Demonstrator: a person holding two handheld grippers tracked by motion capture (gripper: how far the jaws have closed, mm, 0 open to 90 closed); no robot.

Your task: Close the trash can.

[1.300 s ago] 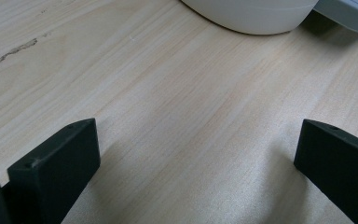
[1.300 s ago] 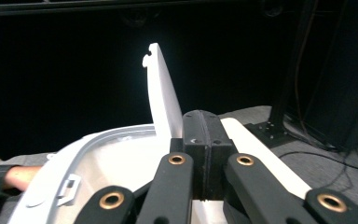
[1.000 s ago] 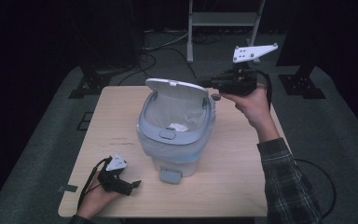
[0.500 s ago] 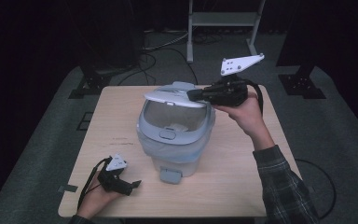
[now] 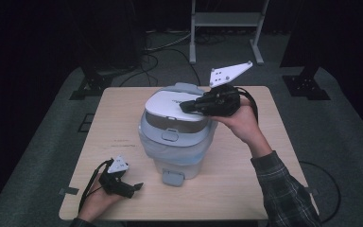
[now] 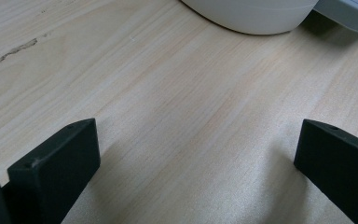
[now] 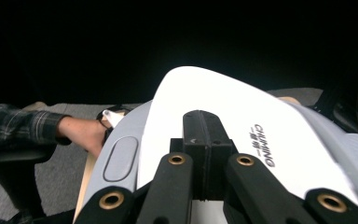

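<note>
Pressing my right claw (image 5: 185,107), jaws pinched together on nothing, onto the white lid (image 5: 170,105) of the bin (image 5: 177,142) at frame centre, directly beneath it, I rest my spread left claw (image 5: 134,188) on the tabletop (image 5: 264,156) at lower left.

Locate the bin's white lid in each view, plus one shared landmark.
High view: white lid centre, atop the bin, right tongs resting on it.
Left gripper view: not in it.
Right gripper view: lid centre, under the shut tongs.
Shared landmark: wooden table.
</note>
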